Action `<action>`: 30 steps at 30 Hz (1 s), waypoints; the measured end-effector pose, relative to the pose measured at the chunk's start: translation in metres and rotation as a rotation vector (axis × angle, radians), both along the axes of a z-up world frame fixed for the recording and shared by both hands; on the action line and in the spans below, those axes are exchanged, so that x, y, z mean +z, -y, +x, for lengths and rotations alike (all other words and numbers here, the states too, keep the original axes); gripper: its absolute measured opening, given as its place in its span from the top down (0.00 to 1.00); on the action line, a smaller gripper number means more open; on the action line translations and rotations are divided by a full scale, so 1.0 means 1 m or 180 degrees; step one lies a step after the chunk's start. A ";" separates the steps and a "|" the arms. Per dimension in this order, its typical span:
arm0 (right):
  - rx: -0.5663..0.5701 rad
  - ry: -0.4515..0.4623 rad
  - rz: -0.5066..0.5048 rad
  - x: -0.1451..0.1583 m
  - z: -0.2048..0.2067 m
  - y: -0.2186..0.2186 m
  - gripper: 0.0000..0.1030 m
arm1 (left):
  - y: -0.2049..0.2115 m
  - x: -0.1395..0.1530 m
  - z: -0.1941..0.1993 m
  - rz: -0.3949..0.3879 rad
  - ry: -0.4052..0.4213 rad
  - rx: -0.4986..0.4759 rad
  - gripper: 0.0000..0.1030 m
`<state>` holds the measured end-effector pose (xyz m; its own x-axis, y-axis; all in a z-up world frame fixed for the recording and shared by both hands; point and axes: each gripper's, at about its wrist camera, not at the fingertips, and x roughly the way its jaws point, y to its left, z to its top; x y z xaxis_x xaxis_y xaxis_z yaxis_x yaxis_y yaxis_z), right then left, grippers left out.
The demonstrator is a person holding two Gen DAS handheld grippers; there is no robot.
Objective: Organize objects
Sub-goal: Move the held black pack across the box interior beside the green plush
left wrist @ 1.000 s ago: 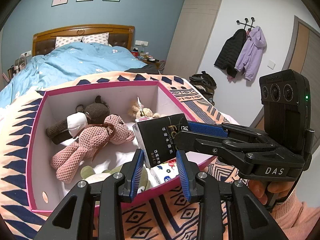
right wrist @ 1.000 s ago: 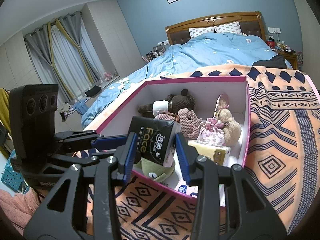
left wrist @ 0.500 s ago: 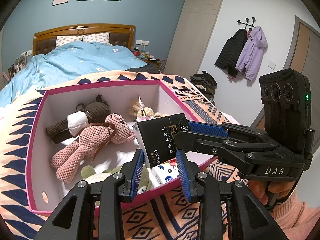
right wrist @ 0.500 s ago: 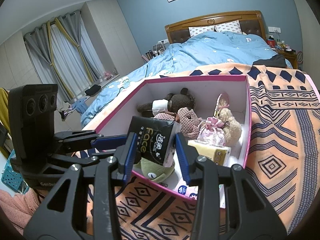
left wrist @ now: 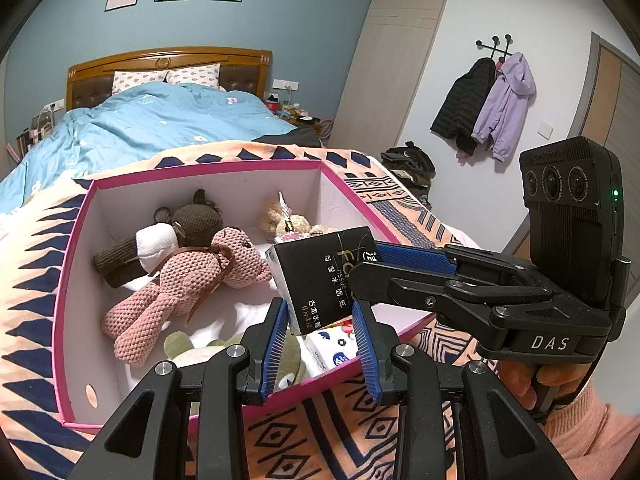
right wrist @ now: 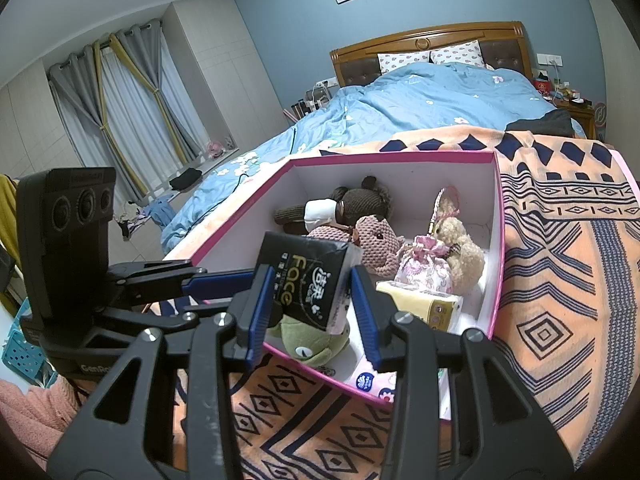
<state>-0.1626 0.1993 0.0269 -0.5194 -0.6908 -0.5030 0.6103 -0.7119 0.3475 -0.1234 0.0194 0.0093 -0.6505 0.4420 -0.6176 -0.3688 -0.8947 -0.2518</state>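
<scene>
A black tissue pack (left wrist: 326,280) with gold lettering hangs over the near right corner of a pink-rimmed white box (left wrist: 68,264). My right gripper (right wrist: 312,308) is shut on the pack (right wrist: 308,276); its arm crosses the left wrist view from the right (left wrist: 440,280). My left gripper (left wrist: 320,344) is open just below the pack, its blue pads either side, not touching. The box holds a pink knitted bear (left wrist: 188,276), a brown knitted toy (left wrist: 176,232), a small beige bear (right wrist: 460,248), a pink pouch (right wrist: 424,268), a green plush (right wrist: 312,340) and other tissue packs (right wrist: 420,304).
The box rests on an orange and navy patterned blanket (right wrist: 560,280) at the foot of a bed with a blue duvet (left wrist: 152,120). Coats (left wrist: 488,100) hang on the right wall. Curtains (right wrist: 120,112) and floor clutter lie to the left.
</scene>
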 end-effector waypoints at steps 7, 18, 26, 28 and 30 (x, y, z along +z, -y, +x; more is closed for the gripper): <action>0.0002 -0.0003 0.0006 0.001 0.000 0.001 0.59 | 0.000 0.000 -0.001 0.0000 0.0002 0.0004 0.68; 0.0004 0.0002 0.0002 0.001 -0.001 0.002 0.59 | 0.002 -0.001 -0.002 -0.0005 -0.0004 0.0009 0.68; 0.0006 0.0003 0.0007 0.001 -0.002 0.003 0.59 | 0.003 -0.001 -0.002 -0.0006 0.0000 0.0013 0.68; 0.0006 0.0007 0.0010 0.001 -0.003 0.003 0.59 | 0.002 -0.001 -0.003 -0.0003 0.0001 0.0013 0.68; 0.0006 0.0008 0.0013 0.001 -0.004 0.004 0.59 | 0.002 -0.001 -0.003 -0.0002 -0.0002 0.0013 0.68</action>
